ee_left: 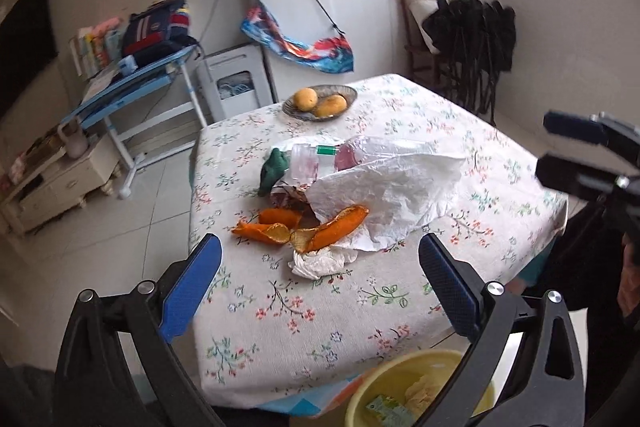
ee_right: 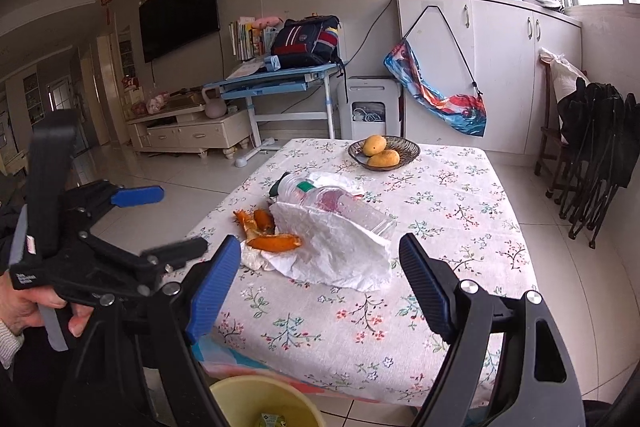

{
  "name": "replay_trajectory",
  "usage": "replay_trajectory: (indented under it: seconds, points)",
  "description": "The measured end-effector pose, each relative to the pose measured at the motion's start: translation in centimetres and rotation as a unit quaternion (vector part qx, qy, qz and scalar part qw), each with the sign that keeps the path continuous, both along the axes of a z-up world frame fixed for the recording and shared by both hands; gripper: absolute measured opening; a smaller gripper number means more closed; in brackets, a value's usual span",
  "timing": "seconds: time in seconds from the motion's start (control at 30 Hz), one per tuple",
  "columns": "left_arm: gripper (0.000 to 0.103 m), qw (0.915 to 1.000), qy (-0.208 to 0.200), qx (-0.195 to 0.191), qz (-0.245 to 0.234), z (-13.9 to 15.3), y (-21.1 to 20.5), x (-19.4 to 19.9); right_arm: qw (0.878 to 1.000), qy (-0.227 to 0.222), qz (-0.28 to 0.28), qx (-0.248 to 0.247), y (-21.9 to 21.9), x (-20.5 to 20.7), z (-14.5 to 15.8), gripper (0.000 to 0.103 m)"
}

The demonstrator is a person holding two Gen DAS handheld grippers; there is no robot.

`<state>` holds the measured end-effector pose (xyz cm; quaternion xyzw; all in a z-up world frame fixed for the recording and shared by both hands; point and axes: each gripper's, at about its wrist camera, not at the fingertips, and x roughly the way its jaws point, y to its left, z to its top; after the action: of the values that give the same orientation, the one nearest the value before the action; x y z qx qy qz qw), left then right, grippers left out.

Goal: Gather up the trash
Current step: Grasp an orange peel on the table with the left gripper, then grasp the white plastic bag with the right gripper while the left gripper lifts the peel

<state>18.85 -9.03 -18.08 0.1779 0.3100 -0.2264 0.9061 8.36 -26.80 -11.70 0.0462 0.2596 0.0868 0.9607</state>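
A pile of trash lies mid-table: orange peels (ee_left: 308,229) (ee_right: 276,241), a crumpled tissue (ee_left: 320,263) (ee_right: 254,259), a white plastic bag (ee_left: 396,195) (ee_right: 340,251), a clear plastic bottle (ee_left: 312,161) (ee_right: 340,205) and a green scrap (ee_left: 274,167). My left gripper (ee_left: 320,283) (ee_right: 182,221) is open and empty, short of the peels and above the table's near left corner. My right gripper (ee_right: 320,267) (ee_left: 546,145) is also open with nothing between its fingers, facing the bag from the near edge. A yellow bin (ee_left: 380,383) (ee_right: 240,397) with some trash inside stands on the floor below the near edge.
A bowl (ee_left: 348,93) (ee_right: 412,149) holding two yellow fruits sits at the table's far side. The table (ee_left: 460,131) (ee_right: 460,187) has a floral cloth. Folded black chairs (ee_right: 600,147) stand to the right; a blue desk (ee_right: 280,79) and white cabinets (ee_right: 500,67) stand beyond.
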Motion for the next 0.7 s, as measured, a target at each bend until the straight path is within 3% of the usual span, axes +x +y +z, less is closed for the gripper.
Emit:
replay_trajectory:
  seconds: [0.13,0.27,0.33,0.43,0.47,0.53,0.6,0.7]
  points:
    - [0.091,0.9982,0.029,0.026,-0.046,-2.0,-2.0,4.0,1.0,-0.003,-0.014,0.014,-1.5,0.9,0.0,0.078]
    - [0.07,0.9933,0.08,0.046,-0.07,-4.6,-3.1,8.0,0.999,0.013,-0.029,0.044,-2.9,1.2,-1.3,0.078]
    - [0.065,0.9906,0.089,0.062,-0.083,-5.7,-3.7,8.8,0.998,0.025,-0.032,0.055,-3.3,1.5,-1.9,0.078]
    - [0.044,0.9845,0.105,0.085,-0.112,-7.2,-4.6,9.2,0.997,0.035,-0.032,0.062,-3.6,1.7,-2.4,0.078]
    - [0.031,0.9827,0.113,0.088,-0.117,-7.7,-4.7,9.3,0.997,0.036,-0.032,0.063,-3.6,1.9,-2.3,0.078]
    - [0.028,0.9836,0.116,0.077,-0.114,-7.6,-4.5,9.5,0.996,0.041,-0.032,0.067,-3.7,2.1,-2.4,0.078]
    - [0.018,0.9856,0.117,0.06,-0.107,-6.8,-3.9,9.5,0.996,0.047,-0.034,0.073,-3.9,2.7,-2.5,0.078]
    - [0.018,0.9877,0.124,0.024,-0.092,-5.6,-2.4,9.4,0.995,0.055,-0.033,0.078,-3.8,3.3,-2.6,0.078]
